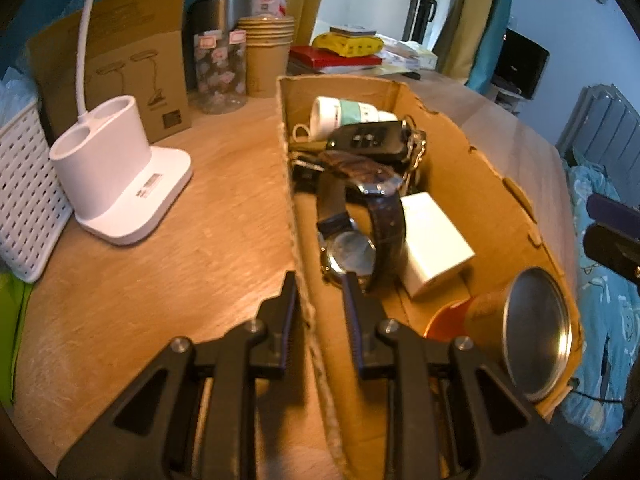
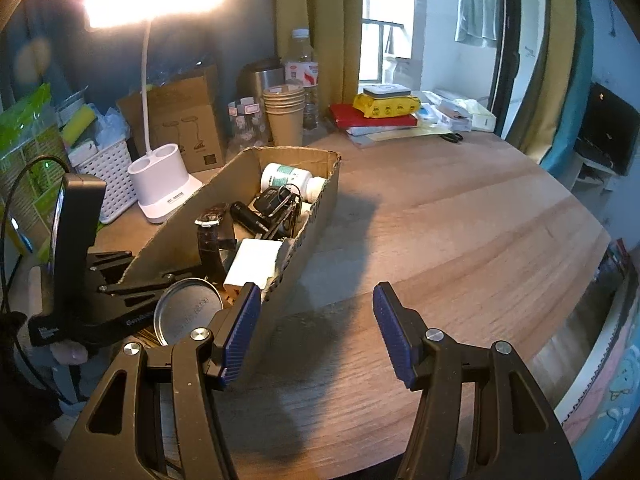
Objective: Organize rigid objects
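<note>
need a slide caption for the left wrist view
Left gripper jaws straddle the wall of a cardboard box holding watches, keys and a tin.
</note>
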Action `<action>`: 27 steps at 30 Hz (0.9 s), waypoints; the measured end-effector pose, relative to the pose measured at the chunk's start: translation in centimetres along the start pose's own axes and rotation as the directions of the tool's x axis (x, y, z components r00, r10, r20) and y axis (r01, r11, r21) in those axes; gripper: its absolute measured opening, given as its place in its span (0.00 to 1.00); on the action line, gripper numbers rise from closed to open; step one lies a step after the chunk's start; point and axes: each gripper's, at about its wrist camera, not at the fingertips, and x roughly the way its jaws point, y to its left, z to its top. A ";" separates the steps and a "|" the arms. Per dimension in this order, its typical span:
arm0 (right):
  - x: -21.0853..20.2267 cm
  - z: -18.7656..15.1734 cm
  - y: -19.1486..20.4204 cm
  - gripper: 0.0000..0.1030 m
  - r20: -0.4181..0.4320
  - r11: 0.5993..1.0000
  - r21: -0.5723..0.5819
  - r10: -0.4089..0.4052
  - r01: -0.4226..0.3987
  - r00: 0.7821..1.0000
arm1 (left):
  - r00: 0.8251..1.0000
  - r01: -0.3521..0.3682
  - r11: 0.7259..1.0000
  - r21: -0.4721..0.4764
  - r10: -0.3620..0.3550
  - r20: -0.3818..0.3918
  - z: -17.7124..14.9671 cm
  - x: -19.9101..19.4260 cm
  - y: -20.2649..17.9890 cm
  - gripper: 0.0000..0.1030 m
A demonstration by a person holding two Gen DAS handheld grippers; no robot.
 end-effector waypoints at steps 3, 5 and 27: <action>0.1 -0.1 -0.9 0.60 -0.001 1.000 0.017 -0.006 0.006 1.000 | 1.000 0.010 1.000 0.018 -0.010 -0.004 0.6 0.6 -0.6 0.23; 0.1 -0.2 -1.6 0.60 -0.001 1.000 0.027 -0.007 0.007 1.000 | 1.000 0.009 1.000 0.023 -0.009 -0.006 0.9 0.9 -1.1 0.23; 2.5 0.5 -11.9 0.60 -0.011 0.993 0.114 -0.033 0.034 0.999 | 0.999 0.021 0.990 0.140 -0.015 -0.043 6.0 6.4 -10.2 0.23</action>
